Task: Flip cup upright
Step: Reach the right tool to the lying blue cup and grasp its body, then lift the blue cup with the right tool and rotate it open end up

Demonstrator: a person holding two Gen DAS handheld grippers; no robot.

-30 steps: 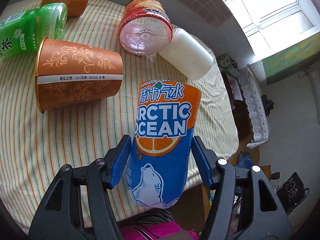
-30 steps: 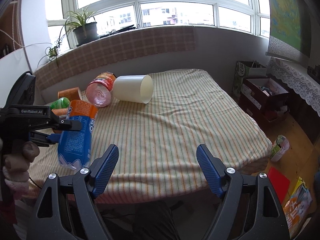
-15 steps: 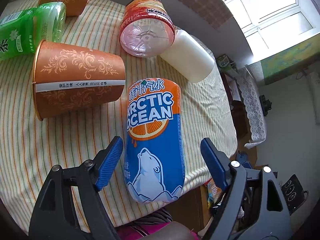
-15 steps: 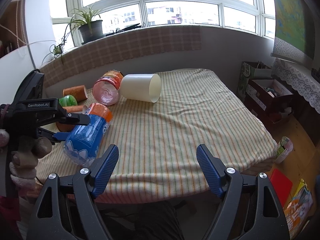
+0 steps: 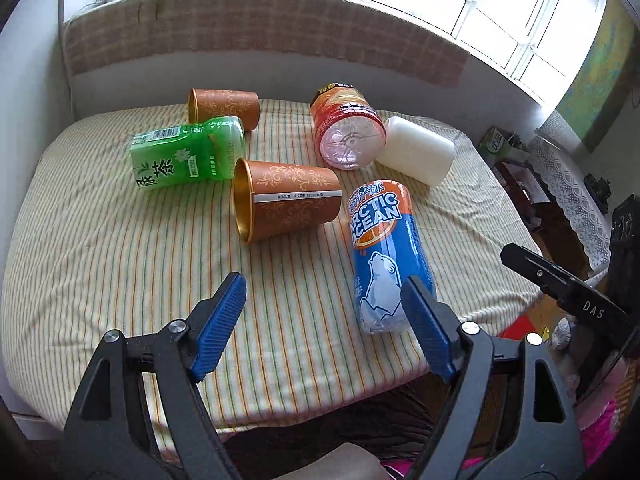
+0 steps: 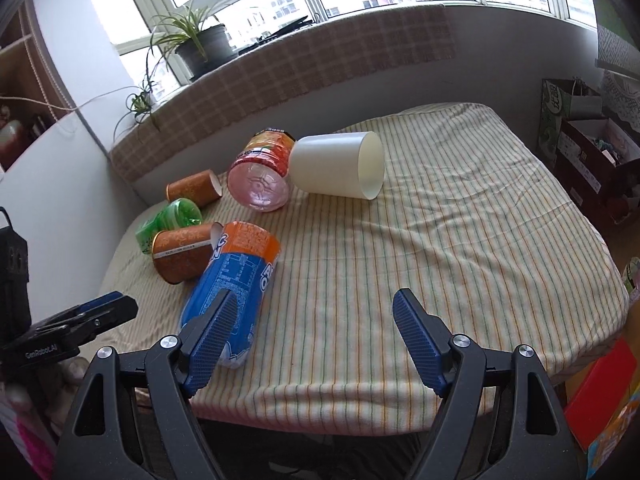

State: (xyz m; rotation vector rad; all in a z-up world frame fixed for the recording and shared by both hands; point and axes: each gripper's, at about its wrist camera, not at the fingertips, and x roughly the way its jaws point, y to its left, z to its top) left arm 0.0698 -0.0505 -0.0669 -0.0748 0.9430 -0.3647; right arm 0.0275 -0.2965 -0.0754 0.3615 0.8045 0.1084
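Observation:
Several cups lie on their sides on the striped tablecloth. A blue and orange Arctic Ocean cup lies nearest, also in the right wrist view. An orange patterned cup lies left of it, a second orange cup at the back. A green cup, a pink and orange cup and a white cup lie beyond. My left gripper is open and empty, drawn back from the blue cup. My right gripper is open and empty over the table's front edge.
The table's front edge is close below both grippers. A padded ledge and windowsill with potted plants run behind the table. Boxes and bags stand on the floor at the right.
My left gripper has let go of the Arctic Ocean cup, which now lies on its side on the cloth. The left gripper has pulled back and up. The right gripper has barely moved.

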